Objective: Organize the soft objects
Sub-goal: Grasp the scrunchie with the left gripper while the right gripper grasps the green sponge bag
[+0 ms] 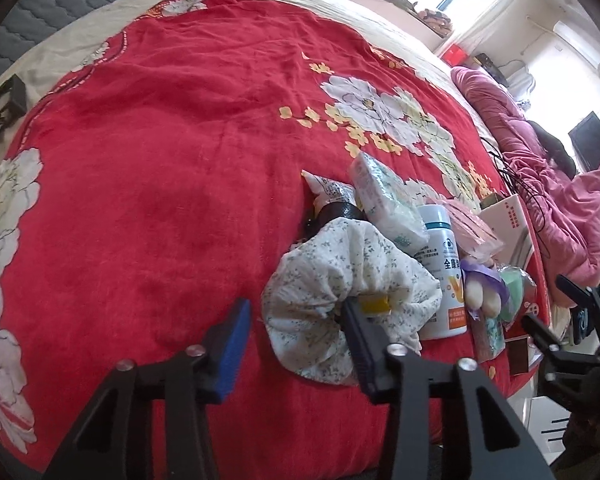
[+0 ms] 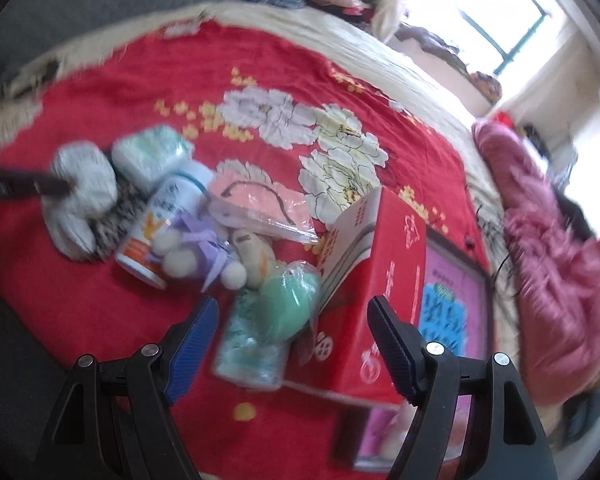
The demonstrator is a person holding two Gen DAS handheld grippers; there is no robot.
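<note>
A white floral scrunchie (image 1: 340, 300) lies on the red flowered bedspread (image 1: 160, 160). My left gripper (image 1: 300, 332) stands over it, the right finger inside the ring and the left pad a small gap from the ring's outer edge, so the jaws are open around one side. In the right wrist view the scrunchie (image 2: 82, 196) is blurred. My right gripper (image 2: 292, 320) hangs open above a green sponge (image 2: 288, 304) and a teal pack (image 2: 252, 356), touching neither. A purple plush with white pom-poms (image 2: 196, 248) lies beside them.
Piled to the right of the scrunchie are a tissue pack (image 1: 384, 200), a white bottle (image 1: 444, 272) and a pink pack (image 1: 472, 228). A red box (image 2: 372, 280) stands open by the right gripper. A pink quilt (image 2: 552, 260) fills the bed's right side.
</note>
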